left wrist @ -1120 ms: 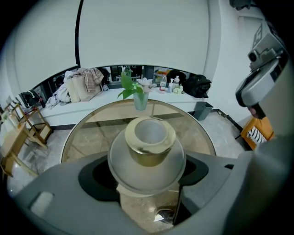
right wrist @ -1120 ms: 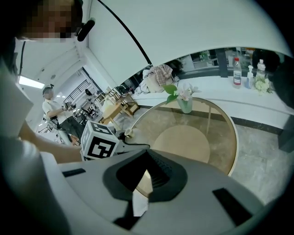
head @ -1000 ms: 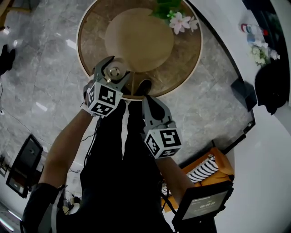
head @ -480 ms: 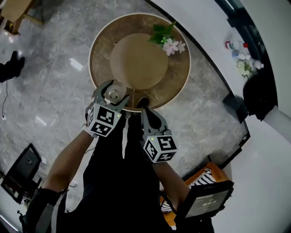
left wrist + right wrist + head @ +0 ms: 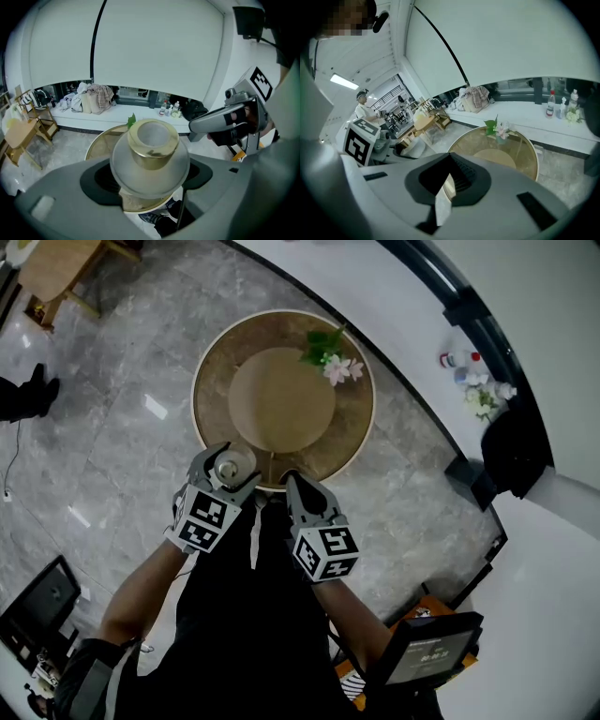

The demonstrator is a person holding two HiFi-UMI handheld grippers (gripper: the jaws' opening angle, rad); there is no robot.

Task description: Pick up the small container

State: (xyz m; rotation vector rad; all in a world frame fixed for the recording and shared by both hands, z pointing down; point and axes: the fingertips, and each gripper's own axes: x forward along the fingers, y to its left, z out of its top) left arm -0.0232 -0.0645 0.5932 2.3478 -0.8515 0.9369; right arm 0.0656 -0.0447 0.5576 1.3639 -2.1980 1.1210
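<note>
Clamped on the container (image 5: 151,140) with the left hand-held gripper (image 5: 223,461), over the near rim of the bench (image 5: 214,409). Pressed together, empty, at the right hand-held gripper (image 5: 296,486), just right. Flowers (image 5: 330,362) at the far side.

No legible text (tablet screen (image 5: 427,652) seemingly too small).

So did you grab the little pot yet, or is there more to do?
Done: the left gripper is shut on the small container, a frosted pot with a gold neck. It is up in the air, with the round table showing below it. In hand: just holding it there. The right gripper is shut and empty. Left: nothing of the pick-up that I can see.
</note>
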